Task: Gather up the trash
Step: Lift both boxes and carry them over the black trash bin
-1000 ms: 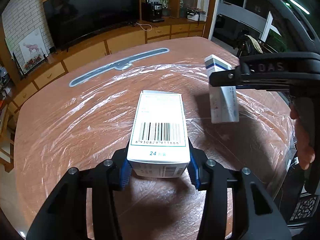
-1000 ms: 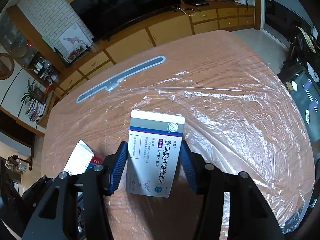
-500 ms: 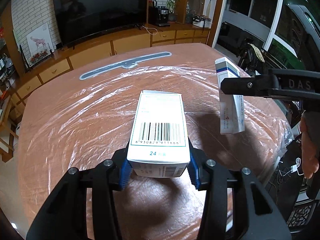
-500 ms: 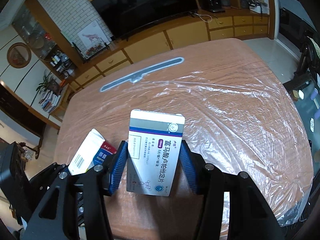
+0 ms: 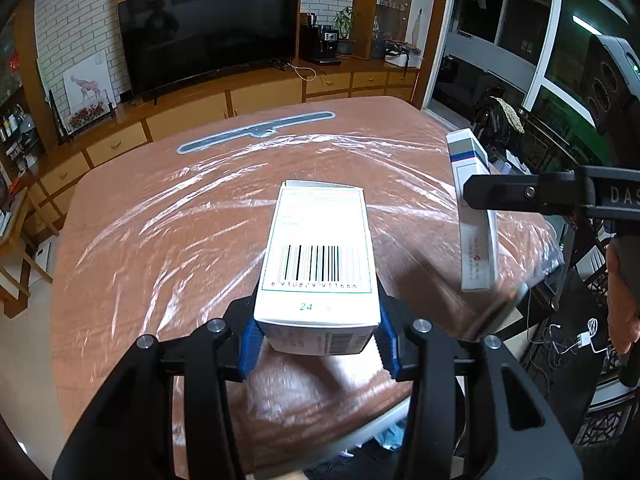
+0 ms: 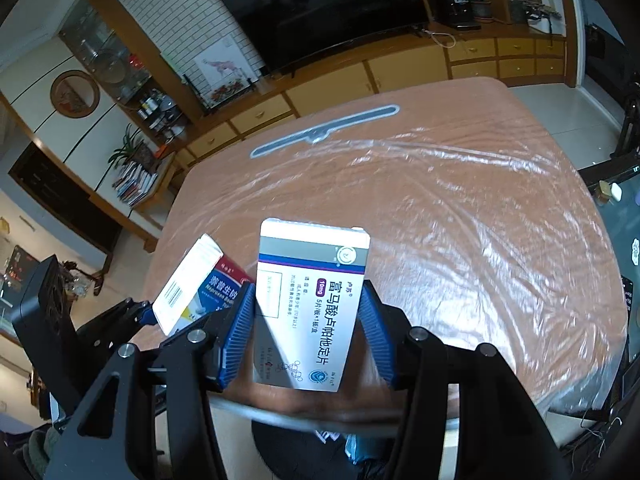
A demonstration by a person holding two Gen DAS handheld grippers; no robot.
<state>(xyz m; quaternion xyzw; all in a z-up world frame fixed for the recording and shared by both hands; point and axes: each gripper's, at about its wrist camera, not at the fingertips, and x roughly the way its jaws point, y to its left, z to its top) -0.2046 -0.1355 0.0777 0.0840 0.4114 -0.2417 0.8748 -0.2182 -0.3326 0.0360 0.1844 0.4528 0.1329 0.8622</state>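
My left gripper is shut on a white medicine box with a barcode, held above the near edge of the table. My right gripper is shut on a white box with a grey and purple band and Chinese print. In the left wrist view the right gripper's box hangs at the right, over the table's right edge. In the right wrist view the left gripper's box shows at lower left.
A round brown table covered in clear plastic film fills the middle. A grey handle-shaped strip lies at its far side. Below the table's near edge something blue and white shows dimly. A TV and wooden cabinets stand behind.
Both grippers have pulled back and up from the table with their boxes still held. The table's near edge has come into view beneath them.
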